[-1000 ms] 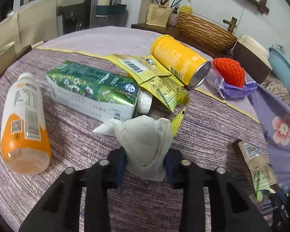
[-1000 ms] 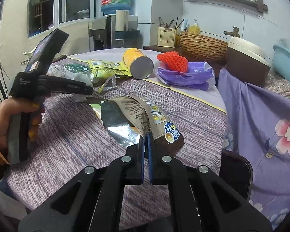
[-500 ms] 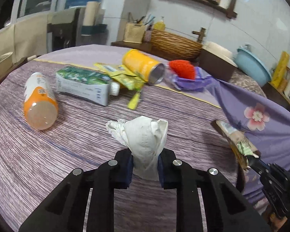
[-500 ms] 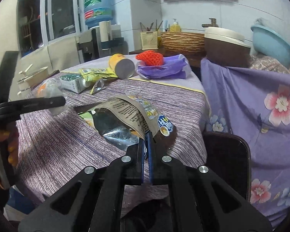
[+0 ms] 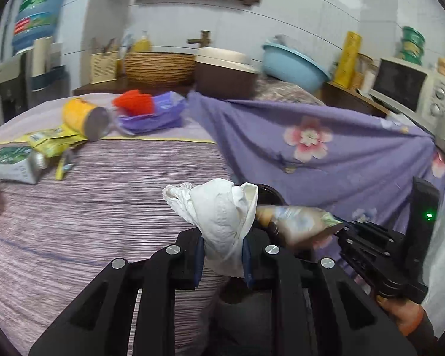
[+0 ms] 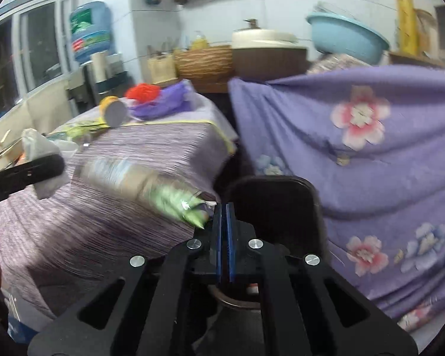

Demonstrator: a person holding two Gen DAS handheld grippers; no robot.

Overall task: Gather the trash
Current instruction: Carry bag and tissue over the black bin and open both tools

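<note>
Crumpled tissue [image 5: 222,222] is clamped in left gripper [image 5: 221,255] jaws, snack wrapper [image 6: 151,190] pinched at 11 o'clock of right gripper [image 6: 224,231], both carried clear of the surface [image 5: 103,195] for disposal.

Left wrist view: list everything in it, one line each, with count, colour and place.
Tissue: 1, white, clamped in left gripper.
Snack wrapper: 1, brown-green, blurred, held by right gripper.
Chip can: 1, yellow, lying on far table.
Milk carton: 1, green-white, table left.
Yellow packets: number unclear, beside the can.
Red mesh: 1, on purple bag.
Basin: 1, blue, back counter.
Floral cloth: 1, purple, right.
Left gripper: black, bottom centre.
Right gripper: black, lower right.
</note>
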